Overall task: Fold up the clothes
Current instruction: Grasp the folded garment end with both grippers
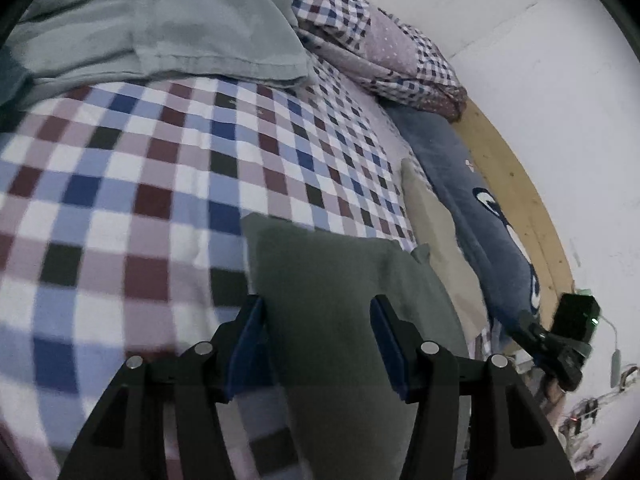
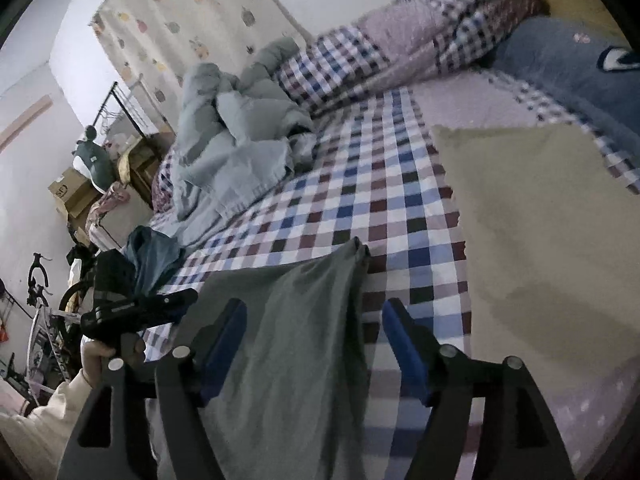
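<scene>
Left claw (image 1: pixel 316 324) open over grey-green garment (image 1: pixel 340 280), right claw (image 2: pixel 314 328) likewise open, low above bed (image 2: pixel 360 200)

A checked bedsheet (image 2: pixel 352 200) covers the bed; at its far end lies a rumpled checked quilt (image 2: pixel 432 32); beside that quilt rests a blue plush pillow (image 2: pixel 560 64). Past the sheet's left edge stand cardboard boxes (image 2: pixel 72 194) and a bicycle (image 2: pixel 48 320); a fruit-print curtain (image 2: pixel 180 20) hangs behind.

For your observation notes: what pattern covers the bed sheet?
The bed sheet is checked blue, maroon, dark and white; clearest in the left wrist view.
</scene>
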{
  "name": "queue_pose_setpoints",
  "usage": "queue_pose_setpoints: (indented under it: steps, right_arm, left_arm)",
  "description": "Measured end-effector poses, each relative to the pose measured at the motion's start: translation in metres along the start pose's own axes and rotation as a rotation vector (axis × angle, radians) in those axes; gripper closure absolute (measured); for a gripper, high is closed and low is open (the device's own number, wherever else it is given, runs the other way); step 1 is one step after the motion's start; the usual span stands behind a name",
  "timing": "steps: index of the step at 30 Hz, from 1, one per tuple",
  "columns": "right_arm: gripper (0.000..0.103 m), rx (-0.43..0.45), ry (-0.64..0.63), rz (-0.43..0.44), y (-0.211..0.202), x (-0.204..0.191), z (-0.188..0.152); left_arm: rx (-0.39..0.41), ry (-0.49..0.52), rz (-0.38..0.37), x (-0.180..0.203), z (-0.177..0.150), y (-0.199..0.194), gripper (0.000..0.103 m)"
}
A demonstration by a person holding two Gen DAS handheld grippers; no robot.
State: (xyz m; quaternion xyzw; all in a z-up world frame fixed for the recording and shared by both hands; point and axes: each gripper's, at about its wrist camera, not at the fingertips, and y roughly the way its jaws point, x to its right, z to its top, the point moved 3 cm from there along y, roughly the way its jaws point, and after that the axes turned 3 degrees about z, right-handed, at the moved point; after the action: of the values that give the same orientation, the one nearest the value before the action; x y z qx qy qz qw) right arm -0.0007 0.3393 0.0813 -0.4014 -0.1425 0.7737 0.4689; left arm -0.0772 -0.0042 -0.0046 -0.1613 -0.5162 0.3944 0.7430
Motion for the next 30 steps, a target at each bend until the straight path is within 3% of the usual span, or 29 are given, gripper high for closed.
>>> queue_pose_setpoints:
  steps: [8,16,21,30]
  right_arm:
    - [0.028,-0.172,0.061,0.038,0.068,0.030,0.014]
    - [0.028,-0.297,0.125,0.221,0.113,0.046,0.014]
    - [0.028,-0.378,0.087,0.278,0.144,0.039,0.011]
    - [0.025,-0.395,0.075,0.332,0.182,0.031,0.019]
  left_arm:
    - [-0.053,0.037,-0.049,-0.007,0.013,0.018,0.044]
    - [-0.056,-0.005,-0.090,-0.016,0.020,0.019,0.044]
    - [-0.069,-0.015,-0.124,-0.016,0.022,0.020,0.044]
    - [-0.102,-0.008,-0.089,-0.013,0.025,0.035,0.044]
